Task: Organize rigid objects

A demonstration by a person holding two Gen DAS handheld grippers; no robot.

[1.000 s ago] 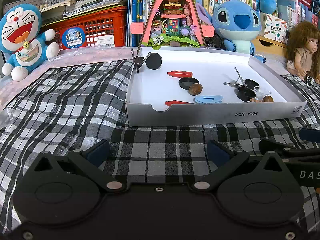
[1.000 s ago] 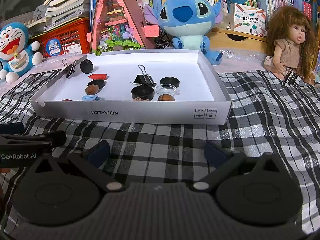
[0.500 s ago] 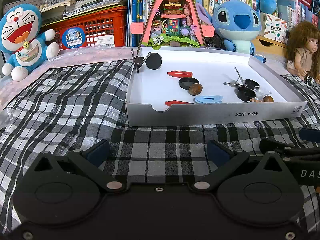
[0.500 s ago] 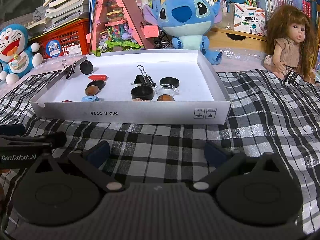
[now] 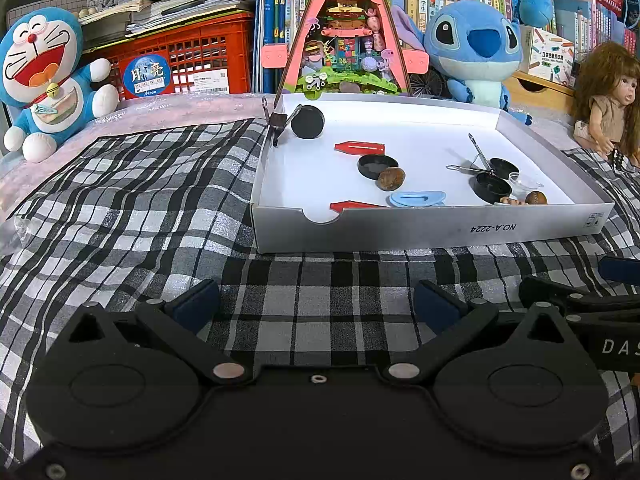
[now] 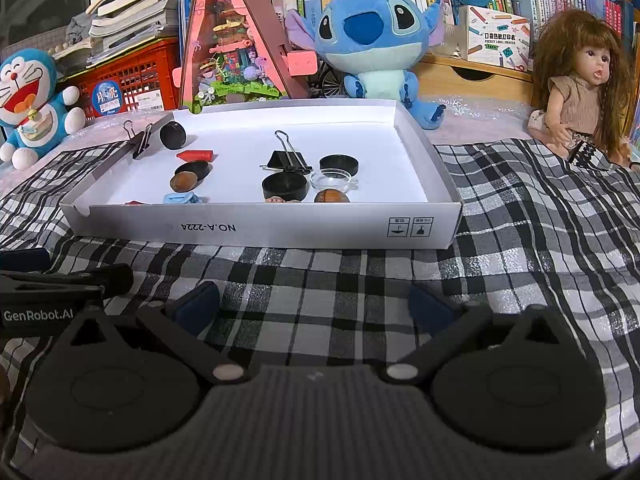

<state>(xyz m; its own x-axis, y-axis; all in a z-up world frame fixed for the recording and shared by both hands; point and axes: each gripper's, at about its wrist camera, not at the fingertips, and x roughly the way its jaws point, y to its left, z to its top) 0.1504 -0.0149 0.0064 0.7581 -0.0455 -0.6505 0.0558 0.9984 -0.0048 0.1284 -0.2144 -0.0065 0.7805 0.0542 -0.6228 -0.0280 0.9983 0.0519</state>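
Note:
A shallow white box [image 5: 432,230] [image 6: 260,228] lies on the plaid cloth. Inside it are black round lids [image 5: 376,166] [image 6: 285,186], a red piece [image 5: 360,147], a blue clip [image 5: 416,199], brown nuts [image 5: 391,178] [image 6: 331,196], a clear dish [image 6: 331,179] and a black binder clip [image 6: 289,160]. Another binder clip [image 5: 278,120] grips the box's far left wall. My left gripper [image 5: 316,306] is open and empty above the cloth in front of the box. My right gripper [image 6: 314,304] is open and empty in front of the box too.
Behind the box stand a Doraemon plush [image 5: 44,80], a red crate [image 5: 188,60], a pink triangular toy house [image 5: 344,40], a Stitch plush [image 6: 376,44] and a doll [image 6: 580,92]. Books fill the shelf behind. The other gripper shows at each view's edge [image 5: 580,304] [image 6: 60,284].

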